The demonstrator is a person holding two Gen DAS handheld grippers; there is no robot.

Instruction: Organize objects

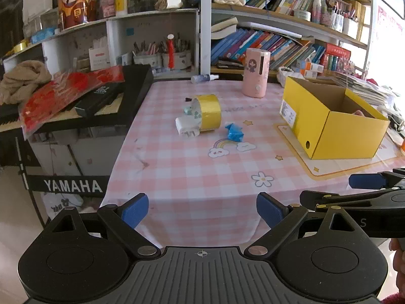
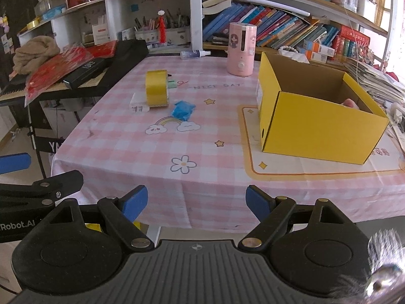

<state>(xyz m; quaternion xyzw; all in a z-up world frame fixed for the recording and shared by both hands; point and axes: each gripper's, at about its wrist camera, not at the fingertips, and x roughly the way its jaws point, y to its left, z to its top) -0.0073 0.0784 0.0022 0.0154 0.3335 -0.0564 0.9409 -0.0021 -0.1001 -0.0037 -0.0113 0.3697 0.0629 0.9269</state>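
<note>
A: Cluster first. The yellow tape roll [image 1: 208,112] stands on its edge, leaning over a white packet [image 1: 186,126], with a small mint-green piece [image 1: 188,110] tucked at its open side. The blue wrapped item [image 1: 234,132] lies just beside it, apart from it. All of it sits well ahead of your left gripper [image 1: 202,209], roughly on its centre line.

B: And from the right side?

A: The same cluster sits ahead and left of your right gripper [image 2: 197,201]; the yellow box [image 2: 316,116] is ahead and right of those fingers, open at the top, with something pinkish just showing inside. Both grippers hang off the near table edge with fingers spread wide, holding nothing.

B: Risks?

A: My reading — the roll is the trouble. On its edge it may roll across the tablecloth [image 2: 141,152] if you nudge it, and pinching it could drag the packet and the mint piece along. The blue item looks soft and low, so your fingertips may skid over it. Your two grippers also sit close together, so crossing reaches could clash. The pink dispenser [image 1: 255,74] stands beyond the cluster — overshooting could tip it.
</note>
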